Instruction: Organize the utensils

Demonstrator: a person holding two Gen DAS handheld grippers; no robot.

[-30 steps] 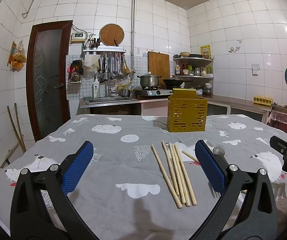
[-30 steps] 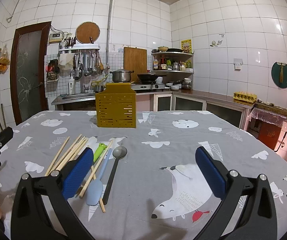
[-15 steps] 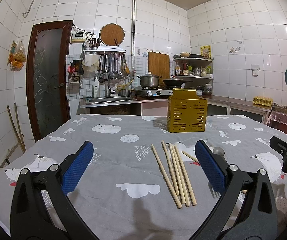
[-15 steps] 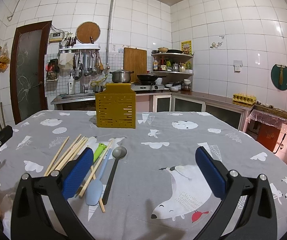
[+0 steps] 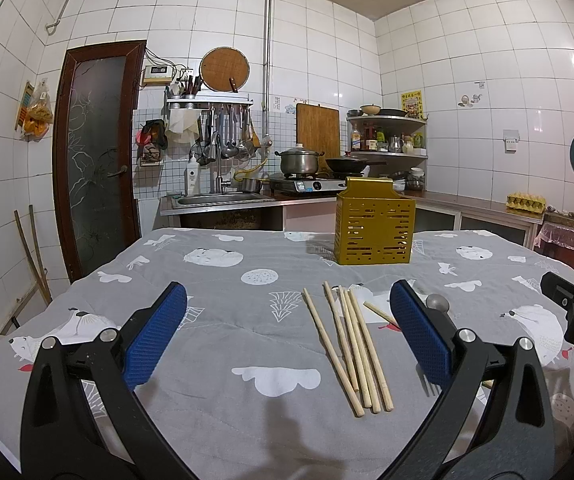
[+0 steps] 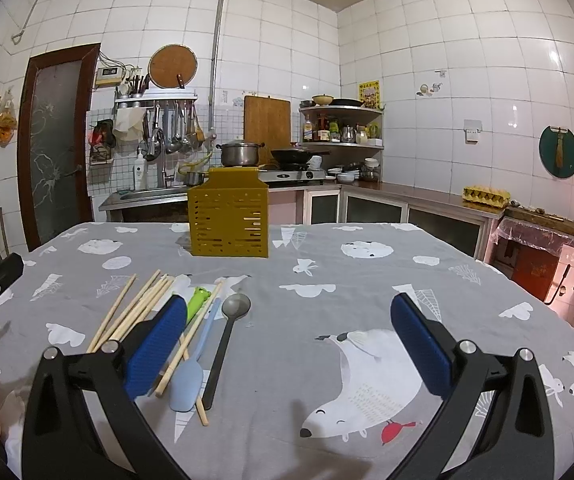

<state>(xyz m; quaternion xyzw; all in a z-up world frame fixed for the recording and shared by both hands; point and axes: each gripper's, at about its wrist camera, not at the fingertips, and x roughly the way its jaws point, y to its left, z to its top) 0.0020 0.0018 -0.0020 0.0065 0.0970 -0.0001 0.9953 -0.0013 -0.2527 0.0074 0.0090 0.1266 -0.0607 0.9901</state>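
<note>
A yellow slotted utensil holder (image 5: 374, 229) stands upright at the far middle of the table; it also shows in the right wrist view (image 6: 228, 220). Several wooden chopsticks (image 5: 349, 344) lie in front of it, also seen in the right wrist view (image 6: 131, 311). Beside them lie a grey spoon (image 6: 227, 340), a light blue spatula (image 6: 191, 368) and a green-handled utensil (image 6: 197, 300). My left gripper (image 5: 287, 332) is open and empty, low over the cloth left of the chopsticks. My right gripper (image 6: 287, 336) is open and empty, right of the utensils.
The table carries a grey cloth with white animal prints (image 6: 367, 380). Behind it run a sink counter (image 5: 223, 200), a stove with a pot (image 5: 301, 162) and a corner shelf (image 5: 387, 136). A brown door (image 5: 95, 152) is at the left. An egg tray (image 6: 487, 196) sits on the right counter.
</note>
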